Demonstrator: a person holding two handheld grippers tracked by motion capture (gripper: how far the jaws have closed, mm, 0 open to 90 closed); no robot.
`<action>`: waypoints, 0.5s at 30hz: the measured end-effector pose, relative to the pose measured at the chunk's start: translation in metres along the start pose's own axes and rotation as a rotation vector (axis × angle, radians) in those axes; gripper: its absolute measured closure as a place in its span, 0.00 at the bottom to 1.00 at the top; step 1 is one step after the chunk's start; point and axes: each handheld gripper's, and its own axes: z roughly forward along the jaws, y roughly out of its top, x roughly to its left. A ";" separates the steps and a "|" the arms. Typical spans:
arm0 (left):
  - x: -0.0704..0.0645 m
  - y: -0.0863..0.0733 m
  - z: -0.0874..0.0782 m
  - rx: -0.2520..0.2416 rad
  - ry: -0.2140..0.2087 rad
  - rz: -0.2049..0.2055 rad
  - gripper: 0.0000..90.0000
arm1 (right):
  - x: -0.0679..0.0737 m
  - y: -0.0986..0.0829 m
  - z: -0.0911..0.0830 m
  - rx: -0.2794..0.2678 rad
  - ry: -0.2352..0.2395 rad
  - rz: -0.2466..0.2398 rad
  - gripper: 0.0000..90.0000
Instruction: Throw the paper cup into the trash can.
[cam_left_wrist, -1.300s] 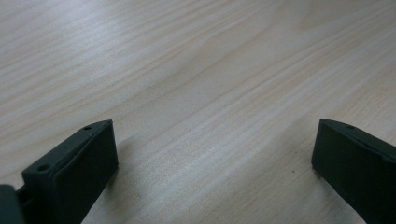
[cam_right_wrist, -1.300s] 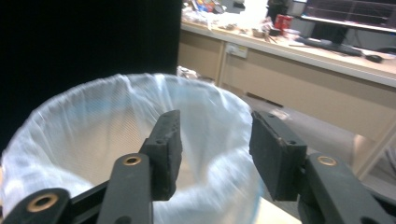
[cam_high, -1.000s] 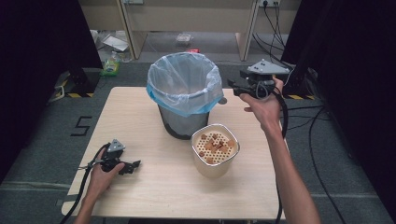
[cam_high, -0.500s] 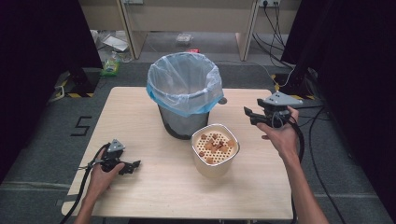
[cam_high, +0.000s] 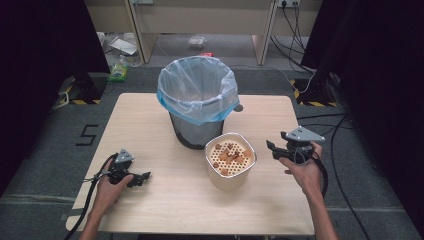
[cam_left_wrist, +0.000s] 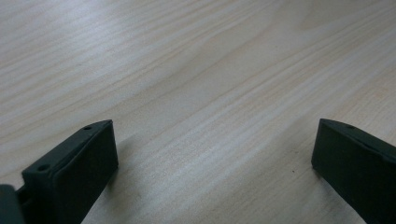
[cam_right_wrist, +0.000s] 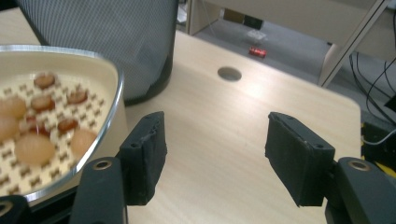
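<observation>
A light wooden table (cam_high: 165, 130) holds a mesh bin lined with a pale blue bag (cam_high: 198, 100) near its middle. Just in front of the bin stands a cream container (cam_high: 230, 160) with a perforated insert carrying small orange-brown pieces, possibly food. The left gripper (cam_high: 142, 176) rests on the table near the front left corner, jaws wide apart. The right gripper (cam_high: 271, 148), held to the container's right, has its jaws apart and empty.
</observation>
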 end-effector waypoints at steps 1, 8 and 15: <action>0.000 0.000 0.000 0.000 0.000 0.000 0.00 | 0.002 -0.005 0.001 0.007 0.004 0.000 0.43; 0.000 0.000 0.000 -0.001 0.001 -0.001 0.00 | 0.011 -0.039 0.013 0.070 0.022 0.010 0.41; 0.000 0.000 0.000 -0.001 0.001 -0.001 0.00 | 0.017 -0.067 0.022 0.141 0.041 0.026 0.40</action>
